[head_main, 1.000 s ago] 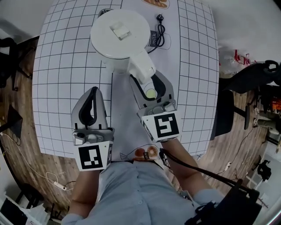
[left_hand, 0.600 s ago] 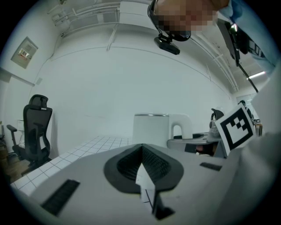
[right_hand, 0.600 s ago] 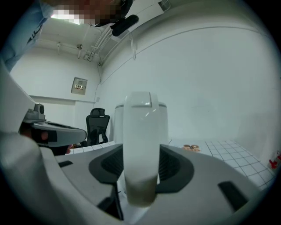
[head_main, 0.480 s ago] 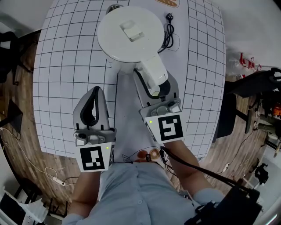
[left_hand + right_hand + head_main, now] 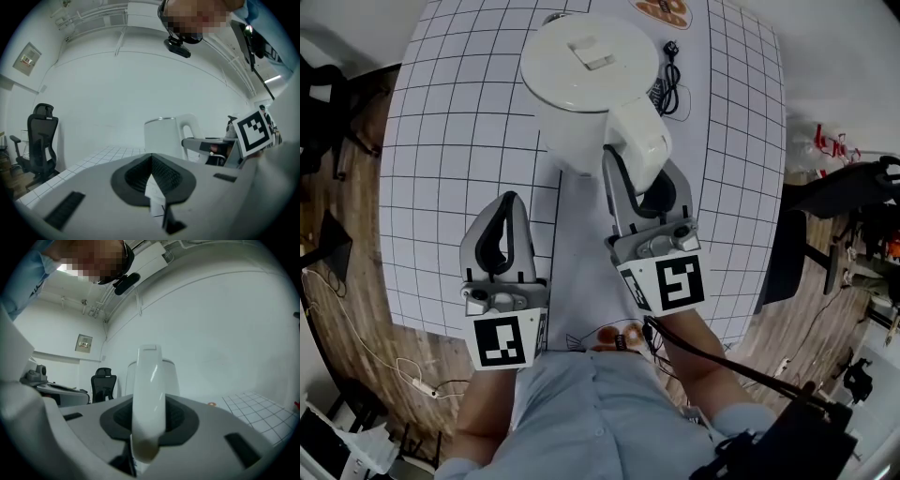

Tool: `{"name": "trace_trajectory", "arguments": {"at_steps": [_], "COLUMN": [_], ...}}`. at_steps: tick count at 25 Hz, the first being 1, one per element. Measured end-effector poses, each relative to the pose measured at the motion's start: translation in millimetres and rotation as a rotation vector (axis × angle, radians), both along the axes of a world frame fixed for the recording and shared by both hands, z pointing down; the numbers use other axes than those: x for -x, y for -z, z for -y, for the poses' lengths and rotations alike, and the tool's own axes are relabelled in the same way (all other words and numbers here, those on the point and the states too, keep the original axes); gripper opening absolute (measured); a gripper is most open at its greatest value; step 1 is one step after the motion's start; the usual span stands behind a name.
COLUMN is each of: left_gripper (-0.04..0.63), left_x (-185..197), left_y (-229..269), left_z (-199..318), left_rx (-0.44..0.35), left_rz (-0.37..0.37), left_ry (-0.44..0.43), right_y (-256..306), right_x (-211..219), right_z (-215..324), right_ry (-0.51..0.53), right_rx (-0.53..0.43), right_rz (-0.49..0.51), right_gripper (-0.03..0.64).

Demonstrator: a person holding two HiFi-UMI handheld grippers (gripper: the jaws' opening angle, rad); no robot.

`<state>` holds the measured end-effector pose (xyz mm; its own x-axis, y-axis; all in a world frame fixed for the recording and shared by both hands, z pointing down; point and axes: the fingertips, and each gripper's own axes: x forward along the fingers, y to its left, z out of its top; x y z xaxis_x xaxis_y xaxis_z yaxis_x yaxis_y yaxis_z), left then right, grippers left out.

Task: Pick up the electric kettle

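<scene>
Electric kettle [image 5: 581, 84]: white, lidded, seen at 12 o'clock on the gridded table [image 5: 441, 141]. Its handle [image 5: 639, 141] is turned toward 5 o'clock. Whether it has left the surface cannot be told.
Right gripper [image 5: 642, 180]: its jaws have just been closing and are clamped on the handle, one pad on each side.
Left gripper [image 5: 506, 202]: its jaws are brought together with nothing held, at 7 o'clock of the kettle and apart from it.
Handling: the shell is judged rigid, smooth and slippery. Its weight depends on unseen water. The body hangs off to one side of the handle, so tipping is to be expected. The handle loop is the sensible hold.
Edges and room: a cord [image 5: 670, 70] lies just beside the kettle at 2 o'clock. Bare table is offered at 9 o'clock. The table's near edge lies at 6 o'clock.
</scene>
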<state>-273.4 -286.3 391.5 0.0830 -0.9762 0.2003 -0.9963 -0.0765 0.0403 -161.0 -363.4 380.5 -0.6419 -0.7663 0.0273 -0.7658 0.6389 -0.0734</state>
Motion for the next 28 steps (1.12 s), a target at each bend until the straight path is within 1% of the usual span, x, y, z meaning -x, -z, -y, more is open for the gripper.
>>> {"name": "trace_trajectory", "arguments": {"at_steps": [2,5,8,12,14,17,19,23,28], "left_gripper": [0.0,0.0,0.0,0.0,0.0,0.0,0.0,0.0,0.0], "left_x": [0,0,1,-1,-4,-10,-19,-47,-85], "left_y": [2,7,6,11,15,20,25,43,53], "left_z": [1,2,1,0,-13,-47,-45,-8,-13], "left_rx": [-0.012,-0.054,-0.032,-0.022,-0.031,-0.072,-0.095,-0.101,-0.123], "left_rz": [0.007,0.044,0.022,0.006,0.006,0.01,0.01,0.001,-0.004], "left_ry": [-0.003,-0.024,-0.01,-0.005,-0.012,-0.049,-0.077,-0.12,-0.199], "right_y": [4,8,17,39,48,61,71,91,101], "right_x": [1,0,-3,-7,-10,-21,-33,-63,-105], "right_z": [1,1,1,1,-13,-52,-53,-20,-32], "right_ry": [0.002,0.004,0.004,0.003,-0.006,-0.05,-0.083,-0.123,-0.189], "right_rx": [-0.009,-0.016,-0.039,-0.082,-0.1,-0.145,-0.17,-0.18,-0.209], "right_rz": [0.013,0.033,0.056,0.075,0.084,0.097,0.099,0.095,0.073], "right_gripper": [0.092,0.091,0.089,0.09,0.091,0.091,0.091,0.091,0.091]}}
